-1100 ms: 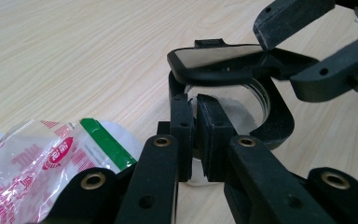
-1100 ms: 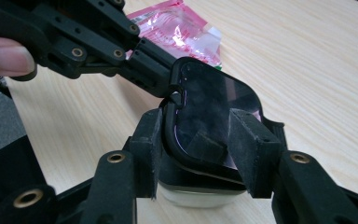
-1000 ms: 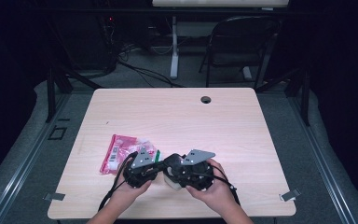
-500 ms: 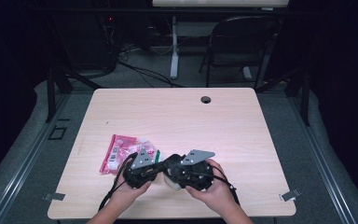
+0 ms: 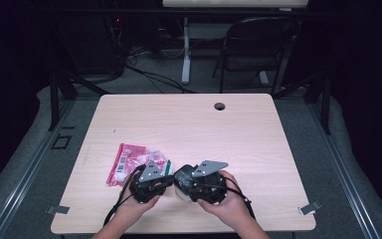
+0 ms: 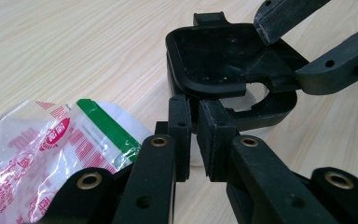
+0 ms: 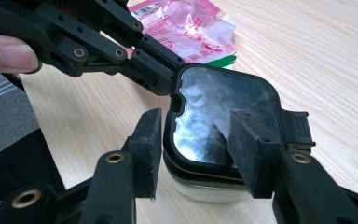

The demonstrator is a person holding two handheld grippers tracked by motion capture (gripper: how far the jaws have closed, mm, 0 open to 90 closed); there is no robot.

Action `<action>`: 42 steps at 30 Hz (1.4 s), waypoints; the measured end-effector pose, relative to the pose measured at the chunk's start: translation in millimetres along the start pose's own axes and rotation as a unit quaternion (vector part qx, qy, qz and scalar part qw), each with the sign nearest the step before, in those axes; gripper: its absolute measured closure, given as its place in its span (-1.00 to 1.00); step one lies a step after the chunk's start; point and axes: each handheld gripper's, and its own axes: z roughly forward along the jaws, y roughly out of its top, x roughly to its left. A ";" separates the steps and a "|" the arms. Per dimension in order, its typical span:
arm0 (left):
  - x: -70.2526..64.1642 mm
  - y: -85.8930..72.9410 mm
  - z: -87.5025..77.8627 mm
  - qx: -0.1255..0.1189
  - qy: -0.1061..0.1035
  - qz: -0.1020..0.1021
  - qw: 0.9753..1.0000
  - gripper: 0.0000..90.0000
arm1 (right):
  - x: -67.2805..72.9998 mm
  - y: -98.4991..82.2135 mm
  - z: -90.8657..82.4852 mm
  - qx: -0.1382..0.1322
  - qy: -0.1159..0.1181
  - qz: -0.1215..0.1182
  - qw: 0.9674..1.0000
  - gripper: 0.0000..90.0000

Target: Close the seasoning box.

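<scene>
Nearby, red-printed plastic bag [image 6: 51,149], green strip, round red logo, writing unreadable, black-lidded container [image 7: 223,126]

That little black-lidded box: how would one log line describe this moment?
left gripper: shut on lid tab | right gripper: straddling box | lid: partly raised | snack bag: beside, on table

Black-lidded container [image 7: 223,140], lid ajar, on table

The red-printed bag [image 6: 51,149] is cut off at 9 o'clock, while the container's [image 7: 214,140] contents are hidden under its lid.
</scene>
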 end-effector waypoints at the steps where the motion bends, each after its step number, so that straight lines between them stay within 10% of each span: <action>1: 0.3 -0.5 0.1 0.000 0.000 0.001 1.000 0.85 | -0.3 0.0 0.1 0.001 0.000 -0.001 1.000 0.23; 20: 8.9 -11.7 1.0 0.025 -0.002 -0.015 1.000 0.68 | -3.7 -3.8 5.9 0.012 0.012 0.007 1.000 0.22; 42: 35.2 -11.6 -25.2 -0.025 0.035 -0.052 0.998 0.03 | -21.0 -2.0 -8.8 -0.025 -0.017 0.029 0.999 0.06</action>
